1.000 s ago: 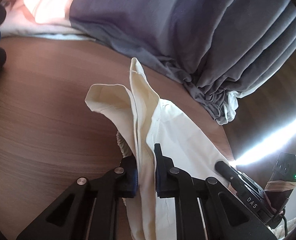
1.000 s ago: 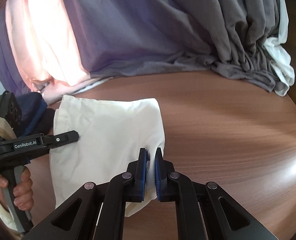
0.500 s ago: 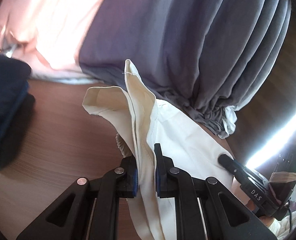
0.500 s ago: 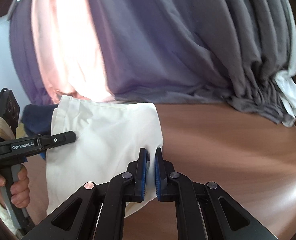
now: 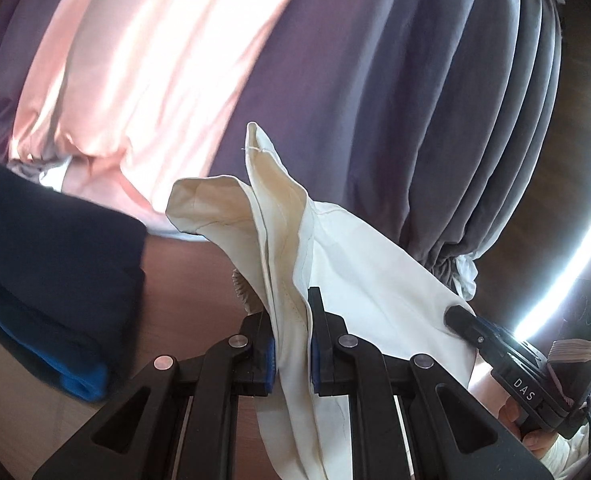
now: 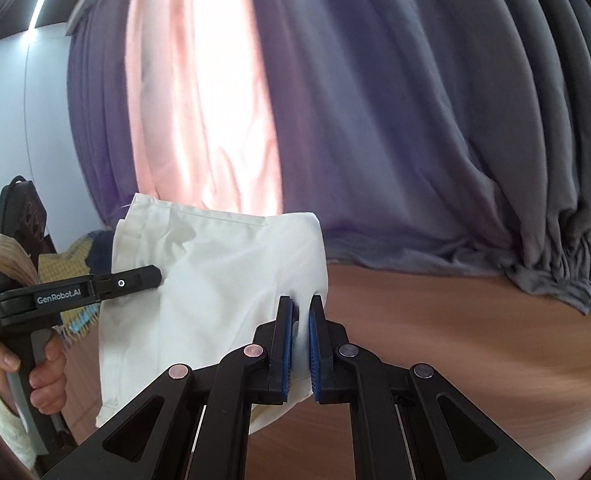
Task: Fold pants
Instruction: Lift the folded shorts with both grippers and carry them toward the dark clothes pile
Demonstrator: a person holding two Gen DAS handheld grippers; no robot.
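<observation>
the cream pants (image 5: 359,264) hang folded in the air above the wooden table (image 6: 475,320), stretched between the two tongs, with the upper hem (image 6: 223,216) running level in the right wrist view; the left gripper (image 5: 291,344) has its blue-padded jaws nearly closed on a bunched fold of the cloth, which rises past the fingertips into two loose peaks; the right gripper (image 6: 301,344) pinches the opposite edge of the pants, its jaws narrowed to a thin gap filled with fabric; in the right wrist view the left gripper (image 6: 135,280) comes in from the side, its tip against the cloth and a hand (image 6: 43,372) around its handle; in the left wrist view the right gripper (image 5: 467,320) meets the far edge of the pants; a dark navy garment with a blue edge (image 5: 51,280) lies on the table to the left, near the hanging cloth; behind everything hangs a grey-purple curtain (image 6: 415,120), with a bright pink sunlit strip (image 6: 199,100) and its gathered end (image 6: 555,264) resting on the table.
</observation>
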